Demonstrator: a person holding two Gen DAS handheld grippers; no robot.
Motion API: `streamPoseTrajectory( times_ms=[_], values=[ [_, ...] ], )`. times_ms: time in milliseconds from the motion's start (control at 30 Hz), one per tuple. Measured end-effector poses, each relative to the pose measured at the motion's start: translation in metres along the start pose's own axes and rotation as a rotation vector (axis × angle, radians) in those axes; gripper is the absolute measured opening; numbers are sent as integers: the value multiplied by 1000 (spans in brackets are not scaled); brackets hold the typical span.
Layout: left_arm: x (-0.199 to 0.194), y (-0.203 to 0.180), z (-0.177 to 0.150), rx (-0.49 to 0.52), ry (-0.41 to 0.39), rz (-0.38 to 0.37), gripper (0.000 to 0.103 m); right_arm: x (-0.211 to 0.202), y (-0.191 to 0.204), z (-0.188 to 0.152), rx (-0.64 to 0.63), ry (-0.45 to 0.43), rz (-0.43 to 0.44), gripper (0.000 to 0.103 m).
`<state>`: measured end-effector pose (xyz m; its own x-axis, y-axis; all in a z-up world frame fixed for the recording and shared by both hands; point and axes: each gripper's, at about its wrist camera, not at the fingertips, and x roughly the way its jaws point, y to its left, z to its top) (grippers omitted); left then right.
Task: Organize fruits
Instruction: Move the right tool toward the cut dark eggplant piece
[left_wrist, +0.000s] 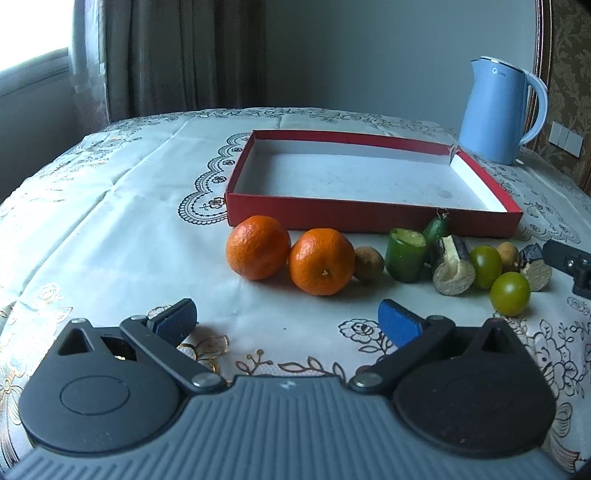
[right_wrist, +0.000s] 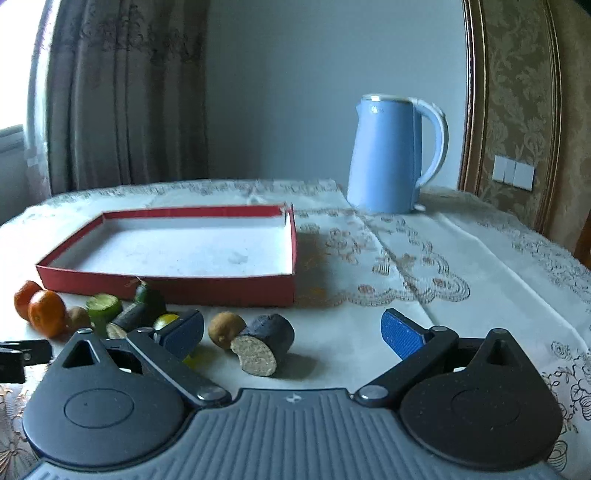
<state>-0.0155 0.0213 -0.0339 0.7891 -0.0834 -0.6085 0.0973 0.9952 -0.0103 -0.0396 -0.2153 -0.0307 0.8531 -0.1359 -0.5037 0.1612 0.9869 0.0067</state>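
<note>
Both tools gape wide, holding nothing; I'd straddle my left tool (left_wrist: 288, 319) around the nearer orange (left_wrist: 321, 261), squeeze gently, then lift it into the red box (left_wrist: 373, 216).

We counted 2 oranges (left_wrist: 258, 246) (left_wrist: 321, 261), touching, w/ 2 small brown round fruits (left_wrist: 368, 262) (left_wrist: 508, 254). 2 green round fruits (left_wrist: 485, 266) (left_wrist: 510, 298) sat nr the right end of the row. 2 dark-skinned cut pcs w/ pale flesh (left_wrist: 453, 271) (left_wrist: 535, 266). 1 green cut chunk (left_wrist: 405, 259) and 1 small whole green fruit (left_wrist: 436, 229) behind it. 1 red box (left_wrist: 373, 218), 1 blue kettle (left_wrist: 495, 110), 1 tablecloth (left_wrist: 110, 221). 2 grippers (left_wrist: 288, 320) (right_wrist: 291, 332), both w/ jaws apart.
</note>
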Motion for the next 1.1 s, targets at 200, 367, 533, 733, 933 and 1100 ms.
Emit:
streamPoseTrajectory(
  times_ms=[200,367,533,733,933,1100],
  values=[
    [2,3,2,-21,2,1,103,11,-1,-3,21,25,-9,96],
    [4,2,1,-7,4,2,103,18,4,-3,5,45,-4,92],
    [6,2,2,-9,5,-4,103,22,10,-1,-11,56,-2,92],
    [9,3,1,-9,6,-9,103,29,12,0,-27,62,-11,78],
    [10,4,0,-13,3,-10,103,33,16,1,-36,68,11,69],
    [12,4,2,-14,2,-8,103,34,15,0,-29,62,44,48]
  ],
)
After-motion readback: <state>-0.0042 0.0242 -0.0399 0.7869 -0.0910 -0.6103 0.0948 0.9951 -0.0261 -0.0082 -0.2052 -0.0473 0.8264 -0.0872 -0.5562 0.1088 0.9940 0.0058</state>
